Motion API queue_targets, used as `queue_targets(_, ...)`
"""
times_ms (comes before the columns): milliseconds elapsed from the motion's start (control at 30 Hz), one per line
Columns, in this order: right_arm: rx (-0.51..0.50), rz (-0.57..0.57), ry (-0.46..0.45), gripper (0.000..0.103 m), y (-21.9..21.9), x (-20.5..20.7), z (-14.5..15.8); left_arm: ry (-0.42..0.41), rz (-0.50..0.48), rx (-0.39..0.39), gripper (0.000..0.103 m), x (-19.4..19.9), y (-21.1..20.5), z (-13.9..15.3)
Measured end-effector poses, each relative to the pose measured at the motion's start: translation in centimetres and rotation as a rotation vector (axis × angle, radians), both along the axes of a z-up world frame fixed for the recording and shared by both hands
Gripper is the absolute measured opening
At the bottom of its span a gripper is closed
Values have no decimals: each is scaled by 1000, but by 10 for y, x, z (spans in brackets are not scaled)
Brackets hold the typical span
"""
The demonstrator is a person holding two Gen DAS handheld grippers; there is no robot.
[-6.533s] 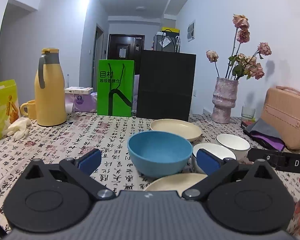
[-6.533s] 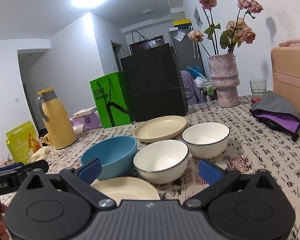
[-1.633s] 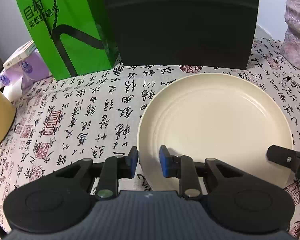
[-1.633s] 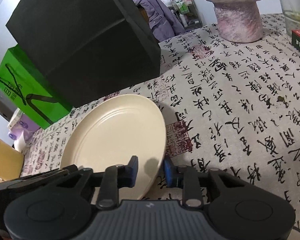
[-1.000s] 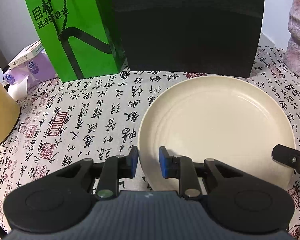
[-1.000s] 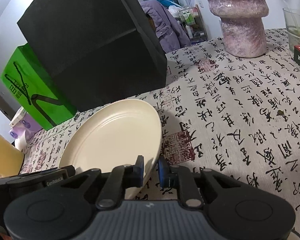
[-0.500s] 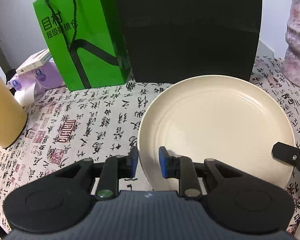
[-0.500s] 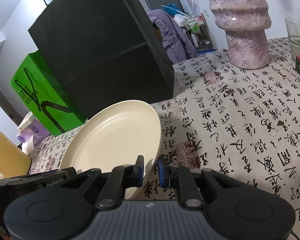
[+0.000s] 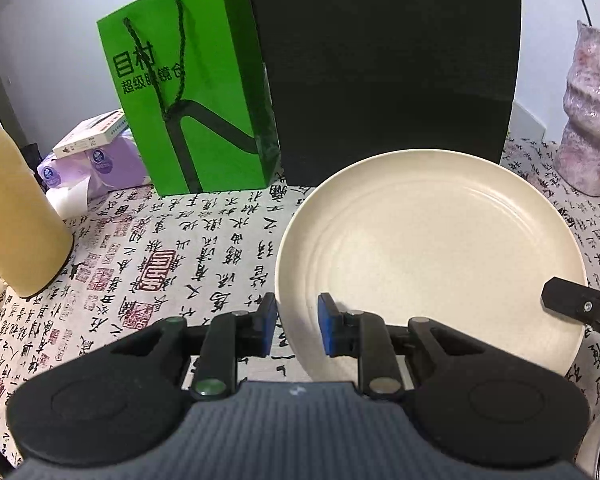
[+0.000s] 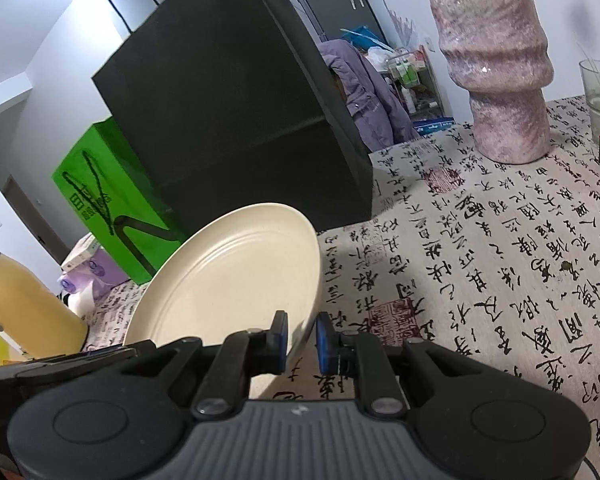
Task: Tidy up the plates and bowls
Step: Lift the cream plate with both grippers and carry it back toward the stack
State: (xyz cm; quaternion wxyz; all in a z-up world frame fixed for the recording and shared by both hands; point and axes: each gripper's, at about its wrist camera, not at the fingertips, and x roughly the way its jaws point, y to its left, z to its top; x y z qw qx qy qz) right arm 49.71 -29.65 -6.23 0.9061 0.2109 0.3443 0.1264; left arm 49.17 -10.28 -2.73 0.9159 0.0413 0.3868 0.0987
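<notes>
plate (image 9: 432,240) cream | tablecloth (image 9: 204,248) black script on beige | bag (image 9: 188,92) green | vase (image 10: 500,64) mottled pink

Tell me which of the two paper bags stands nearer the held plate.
The black bag, directly behind the cream plate; the green bag stands off to its left.

White walls (image 9: 60,20) behind a table (image 9: 204,256) under calligraphy-print cloth — a dark doorway (image 10: 24,208) at left.

A table is covered by a pale cloth (image 9: 204,248) printed with black writing and red stamps. On it a green paper bag (image 9: 196,92) is stood beside a big black bag (image 9: 384,64). A yellow jug (image 9: 16,216) is seen at the left, a pink vase (image 10: 500,68) at the right.
</notes>
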Motion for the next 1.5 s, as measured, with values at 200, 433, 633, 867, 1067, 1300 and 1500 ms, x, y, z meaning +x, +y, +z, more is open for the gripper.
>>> queue_targets(200,1,6,-34,14,1,-12,10,-33,-5,-5,23,-13,2,13)
queue_targets(433,7,4,-93,14,3,-29,27,-74,-2,-26,23,-29,5,24)
queue_targets(633,6,12,-126,14,7,-40,37,-116,2,-15,23,-44,7,36)
queue_targets(867,-19,35,-140,14,16,-50,46,-138,23,-16,23,-58,13,45)
queue_targets(1067,-28,38,-152,14,17,-63,54,-152,20,-7,23,-71,11,52)
queue_targets(1300,-27,36,-163,14,15,-81,62,-159,31,2,23,-88,7,57)
queue_targets(1500,-27,34,-161,14,16,-93,64,-172,32,9,23,-103,6,61)
